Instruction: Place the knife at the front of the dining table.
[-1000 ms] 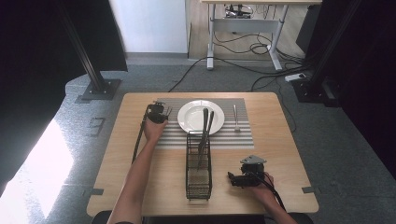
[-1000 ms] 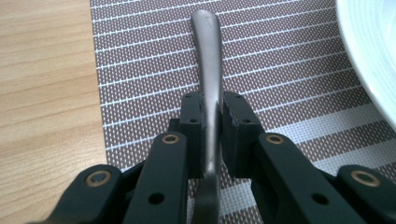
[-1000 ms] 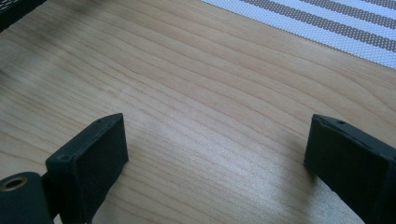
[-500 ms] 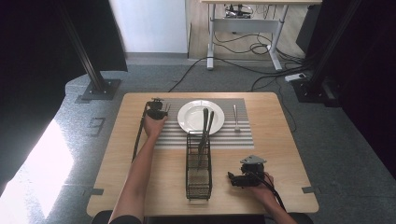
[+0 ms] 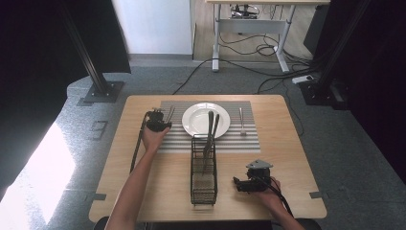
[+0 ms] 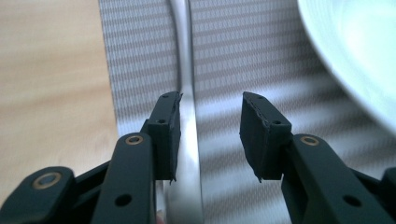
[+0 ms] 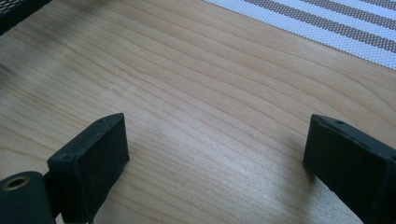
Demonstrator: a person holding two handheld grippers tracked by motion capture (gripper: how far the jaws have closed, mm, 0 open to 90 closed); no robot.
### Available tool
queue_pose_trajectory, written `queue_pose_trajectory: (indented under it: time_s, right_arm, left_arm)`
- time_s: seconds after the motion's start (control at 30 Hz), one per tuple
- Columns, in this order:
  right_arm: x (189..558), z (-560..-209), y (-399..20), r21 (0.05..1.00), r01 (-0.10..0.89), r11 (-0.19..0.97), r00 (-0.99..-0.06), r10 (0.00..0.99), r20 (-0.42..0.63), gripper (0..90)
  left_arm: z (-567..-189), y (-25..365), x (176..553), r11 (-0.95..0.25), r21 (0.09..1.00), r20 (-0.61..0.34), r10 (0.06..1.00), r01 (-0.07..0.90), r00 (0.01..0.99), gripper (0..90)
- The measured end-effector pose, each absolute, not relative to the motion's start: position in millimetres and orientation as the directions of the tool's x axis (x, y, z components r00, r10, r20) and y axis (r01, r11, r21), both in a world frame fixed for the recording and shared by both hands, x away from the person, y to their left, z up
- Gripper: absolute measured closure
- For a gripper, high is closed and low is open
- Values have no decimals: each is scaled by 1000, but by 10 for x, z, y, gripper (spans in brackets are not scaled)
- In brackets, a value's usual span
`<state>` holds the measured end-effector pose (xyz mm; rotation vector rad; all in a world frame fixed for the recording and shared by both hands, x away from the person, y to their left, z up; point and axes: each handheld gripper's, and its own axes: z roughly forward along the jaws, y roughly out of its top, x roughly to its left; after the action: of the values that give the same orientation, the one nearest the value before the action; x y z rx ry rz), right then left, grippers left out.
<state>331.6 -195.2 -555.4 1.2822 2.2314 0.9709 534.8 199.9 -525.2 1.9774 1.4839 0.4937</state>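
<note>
My left hand-held gripper (image 5: 158, 120) sits at the left edge of the striped placemat (image 5: 225, 139), just left of the white plate (image 5: 196, 120), which serves as the landmark here. In the left gripper view its jaws stand parted and have just been opening; a silver utensil handle (image 6: 187, 140) lies between them on the placemat, running close along the inner face of the left pad (image 6: 169, 135) and clear of the right pad, so I read the left hand-held gripper (image 6: 210, 135) as released, no longer clamping it. In the high view the utensil (image 5: 168, 114) lies left of the plate, just beside its rim, with its long axis running away from me, parallel to the plate's left side; its far end points toward the back edge of the counter (image 5: 143, 191) and its near end passes under the gripper. Which end is the working end I cannot tell.

My right hand-held gripper (image 5: 239, 183) rests on the bare counter well toward me from the plate, just right of the black wire caddy (image 5: 203, 187). In the right gripper view the right hand-held gripper (image 7: 215, 154) has its jaws spread wide over plain wood with nothing between them: released.

The caddy stands toward me from the plate and holds dark utensils (image 5: 210, 132) leaning over the plate's near rim. A fork (image 5: 242, 120) lies on the placemat right of the plate
</note>
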Motion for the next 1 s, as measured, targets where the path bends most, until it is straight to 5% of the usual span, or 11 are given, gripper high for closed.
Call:
queue_pose_trajectory:
  time_s: [1.0]
  right_arm:
    - [3319, -5554, -1953, 727, 595, 343, -508, 861, 9, 62]
  left_arm:
    - [-5367, 2076, 4979, -173, 674, -98, 942, 718, 320, 591]
